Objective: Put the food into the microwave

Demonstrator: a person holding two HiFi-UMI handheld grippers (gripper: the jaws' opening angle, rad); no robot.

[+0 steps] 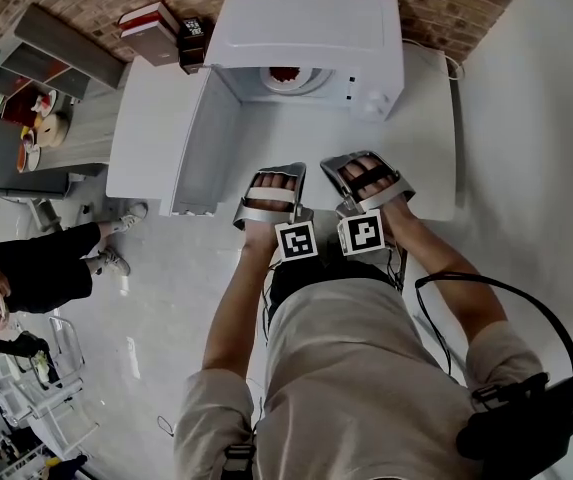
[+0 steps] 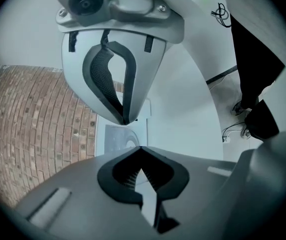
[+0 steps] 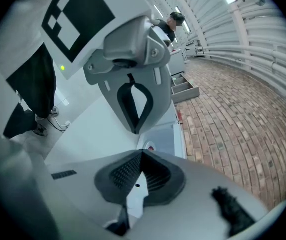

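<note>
Against the red brick wall: long white table (image 1: 426, 148), bearing a boxy white microwave oven (image 1: 311, 28) towards its far side. Hinged white microwave door (image 1: 206, 153) swung fully out to the left, cavity exposed. Nearer the person's body, about over the table's near edge and well apart from the oven: grey two-jaw left gripper (image 2: 141, 151) and its twin, the grey two-jaw right gripper (image 3: 142, 154), side by side, each carrying a black-and-white marker cube. Both pinched shut at the tips, empty, nothing caught between the jaws of either; aimed roughly towards the open cavity. Inside the oven: round white plate (image 1: 311, 83), and on it a small mound of red food (image 1: 284, 73), too small to identify further.

Judging from that, main step looks done: food already sitting in the microwave, nothing carried in either gripper. Left to do, probably only shutting the door; needs a reach out to its free edge on the left and a push round towards the oven front. No sign yet of contact with the door
</note>
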